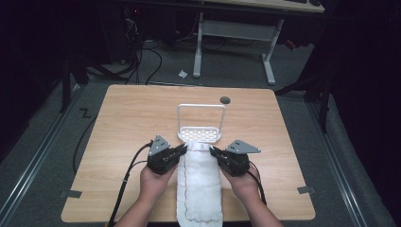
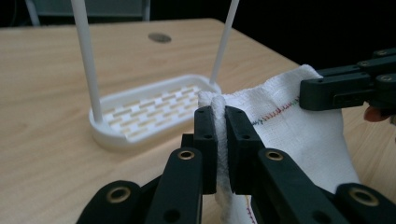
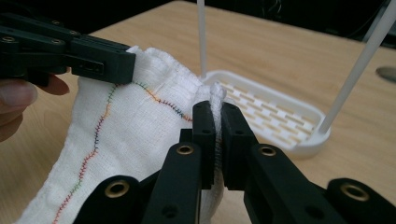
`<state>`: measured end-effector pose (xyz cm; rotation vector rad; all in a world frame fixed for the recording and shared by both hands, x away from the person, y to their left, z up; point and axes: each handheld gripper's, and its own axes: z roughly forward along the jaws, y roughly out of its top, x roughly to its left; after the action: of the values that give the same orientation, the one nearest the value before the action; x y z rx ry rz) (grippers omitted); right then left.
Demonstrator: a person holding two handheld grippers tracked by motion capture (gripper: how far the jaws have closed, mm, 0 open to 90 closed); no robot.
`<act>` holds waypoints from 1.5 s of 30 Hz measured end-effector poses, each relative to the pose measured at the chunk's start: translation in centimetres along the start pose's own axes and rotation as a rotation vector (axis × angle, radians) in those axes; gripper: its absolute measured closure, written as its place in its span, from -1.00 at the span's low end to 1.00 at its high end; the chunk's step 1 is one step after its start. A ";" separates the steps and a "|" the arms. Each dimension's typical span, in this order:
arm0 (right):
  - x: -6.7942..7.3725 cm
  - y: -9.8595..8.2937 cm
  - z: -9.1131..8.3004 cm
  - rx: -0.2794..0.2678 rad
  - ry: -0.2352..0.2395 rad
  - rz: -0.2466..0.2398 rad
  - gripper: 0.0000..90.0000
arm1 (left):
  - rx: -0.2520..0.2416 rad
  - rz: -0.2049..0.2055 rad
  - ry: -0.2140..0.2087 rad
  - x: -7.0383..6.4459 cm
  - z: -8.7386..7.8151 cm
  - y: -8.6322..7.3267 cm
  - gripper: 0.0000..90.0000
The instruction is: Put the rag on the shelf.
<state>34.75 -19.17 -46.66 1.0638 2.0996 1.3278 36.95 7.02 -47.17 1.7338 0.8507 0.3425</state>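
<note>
A long white cloth point(image 1: 199, 184) with coloured stitching along its edge lies lengthwise on the wooden table point(image 1: 123, 118), running off the near edge. My left gripper point(image 1: 184, 149) is shut on the cloth's far left corner point(image 2: 219, 105). My right gripper point(image 1: 212, 151) is shut on the far right corner point(image 3: 215, 93). Both corners are lifted a little off the table. Just beyond them stands a white plastic rack point(image 1: 200, 134) with a slotted base point(image 2: 149, 109) and a tall hoop frame point(image 1: 201, 106). The other gripper shows at the side in each gripper view.
A dark round hole point(image 1: 225, 100) marks the table behind the rack. Beyond the table stand a white desk frame point(image 1: 234, 33) and cables point(image 1: 142, 56) on the dark floor. Tape patches point(image 1: 71, 193) sit at the table's near corners.
</note>
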 end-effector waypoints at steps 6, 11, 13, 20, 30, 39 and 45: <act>0.1 2.7 -1.0 -0.062 -0.006 -0.040 0.92 | -0.055 0.003 -0.001 -0.4 -1.1 2.7 0.87; 0.2 4.9 -2.0 -0.112 -0.019 -0.068 0.92 | -0.111 0.023 0.000 -1.1 -2.0 4.6 0.87; 0.3 5.8 -2.5 -0.133 -0.022 -0.078 0.92 | -0.133 0.041 0.007 -1.4 -2.5 5.4 0.87; 0.7 8.1 -4.1 -0.198 -0.030 -0.100 0.92 | -0.192 0.076 -0.001 -2.2 -3.7 8.2 0.87; 0.4 11.0 -6.4 -0.289 -0.041 -0.098 0.92 | -0.261 0.134 -0.007 -3.5 -5.1 11.9 0.87; 0.4 13.2 -8.0 -0.337 -0.054 -0.126 0.92 | -0.287 0.185 -0.005 -4.6 -5.5 14.0 0.87; 0.2 13.5 -8.2 -0.339 -0.059 -0.128 0.92 | -0.288 0.194 -0.002 -4.6 -5.3 14.4 0.87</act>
<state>33.93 -20.30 -30.97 0.8018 1.7842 1.5012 35.79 5.85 -31.19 1.5480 0.5993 0.5647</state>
